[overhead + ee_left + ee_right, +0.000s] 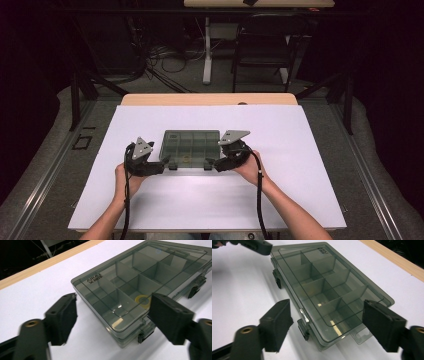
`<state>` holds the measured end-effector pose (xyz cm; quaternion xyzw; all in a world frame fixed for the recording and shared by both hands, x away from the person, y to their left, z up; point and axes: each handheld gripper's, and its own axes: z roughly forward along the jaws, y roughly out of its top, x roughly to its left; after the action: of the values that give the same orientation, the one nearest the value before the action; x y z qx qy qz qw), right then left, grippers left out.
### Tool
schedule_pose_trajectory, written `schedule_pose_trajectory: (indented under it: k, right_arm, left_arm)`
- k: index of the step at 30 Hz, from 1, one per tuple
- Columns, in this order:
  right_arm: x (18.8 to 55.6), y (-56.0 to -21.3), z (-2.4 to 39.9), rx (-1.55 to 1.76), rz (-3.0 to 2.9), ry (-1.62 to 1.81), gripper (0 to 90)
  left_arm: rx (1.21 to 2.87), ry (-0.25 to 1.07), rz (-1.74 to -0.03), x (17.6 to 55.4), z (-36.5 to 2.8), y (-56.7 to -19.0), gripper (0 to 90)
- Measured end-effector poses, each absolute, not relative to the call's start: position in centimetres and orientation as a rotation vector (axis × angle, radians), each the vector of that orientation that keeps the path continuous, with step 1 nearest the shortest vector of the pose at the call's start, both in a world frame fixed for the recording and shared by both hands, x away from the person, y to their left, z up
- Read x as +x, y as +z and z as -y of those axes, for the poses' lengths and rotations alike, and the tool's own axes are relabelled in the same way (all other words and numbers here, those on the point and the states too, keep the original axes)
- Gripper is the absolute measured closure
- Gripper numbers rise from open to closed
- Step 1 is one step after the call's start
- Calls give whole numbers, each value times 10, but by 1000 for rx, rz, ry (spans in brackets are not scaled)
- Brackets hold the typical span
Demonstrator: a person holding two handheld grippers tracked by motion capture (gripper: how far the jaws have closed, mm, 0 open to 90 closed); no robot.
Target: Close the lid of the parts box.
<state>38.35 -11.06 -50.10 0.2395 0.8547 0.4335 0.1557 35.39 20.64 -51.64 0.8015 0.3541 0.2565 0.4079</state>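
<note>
A smoky-grey translucent plastic organiser box [190,147] with a closed lid lies flat near the middle of a white sheet [300,150] covering the wooden worktop [150,99], its latched front edge facing the person. A person's two hands [126,177] come in from the near edge, each holding a black tool with a grey three-cornered plate on top.

From the high view, the left hand-held gripper [161,168] sits at the box's near left corner and the right hand-held gripper [212,164] at its near right corner, both just beside the front edge; whether either touches the box cannot be told from here. The floor beyond the worktop carries a dark folding chair [262,45] and tangled cables [165,57].

The left gripper view brings in what the overhead camera cannot resolve: the left hand-held gripper [112,315] has its jaws spread wide, straddling the corner of the box [140,287], with embossed lettering [94,278] on the lid, the inner dividers, a small yellow ring [142,300] in one front compartment and black latches [145,336] on the front wall.

The right gripper view shows the right hand-held gripper [325,322] likewise spread apart around the opposite corner of the box [324,290], a clear hang tab [362,335] projecting from its end wall, and the tip of the other gripper [257,246] at the far corner.
</note>
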Motion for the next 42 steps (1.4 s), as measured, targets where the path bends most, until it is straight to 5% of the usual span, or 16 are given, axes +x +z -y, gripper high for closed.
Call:
schedule_pose_trajectory:
  k: [18,42]
  right_arm:
    - [355,-487,138,711,-2390,1269,43]
    - [322,-503,177,786,-2324,1253,6]
  left_arm:
    - [2033,653,-882,322,-215,-513,79]
    - [2076,627,-836,288,-221,-524,15]
